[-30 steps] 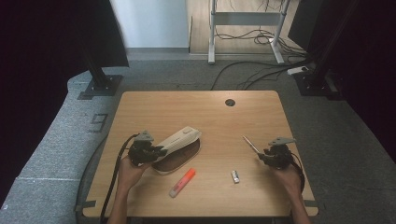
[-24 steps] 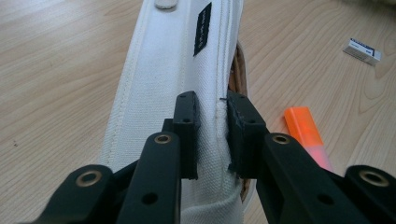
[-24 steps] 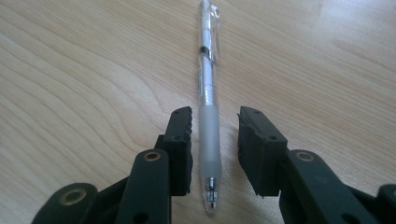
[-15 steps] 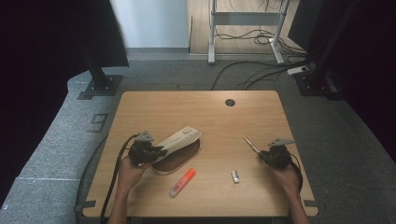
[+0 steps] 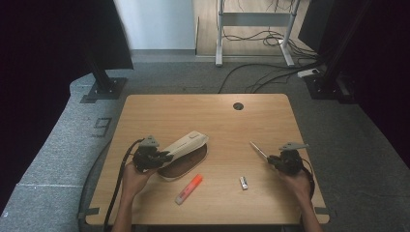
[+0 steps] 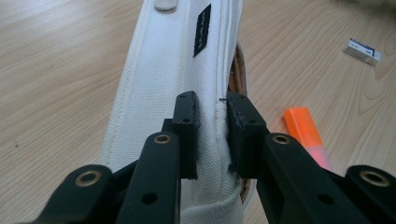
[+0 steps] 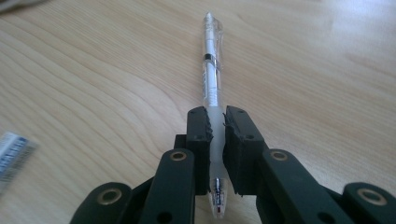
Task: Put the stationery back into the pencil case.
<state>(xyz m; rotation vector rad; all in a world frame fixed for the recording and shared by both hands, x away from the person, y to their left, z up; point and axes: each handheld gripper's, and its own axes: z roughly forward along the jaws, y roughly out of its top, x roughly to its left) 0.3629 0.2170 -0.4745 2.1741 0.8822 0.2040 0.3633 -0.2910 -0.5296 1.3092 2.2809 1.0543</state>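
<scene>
Black pads of my left tongs [image 6: 211,135] pinch the top seam of the white canvas pouch [image 6: 177,70], which lies on the table [image 5: 203,111] left of centre in the high view, its brown opening facing me. My right tongs [image 7: 217,149], their jaws just closed, clamp a clear pen [image 7: 212,70] near its tip, over the right side of the table. Between both hands, apart from each other, lie an orange marker [image 5: 189,188] and a small eraser [image 5: 243,182].
</scene>
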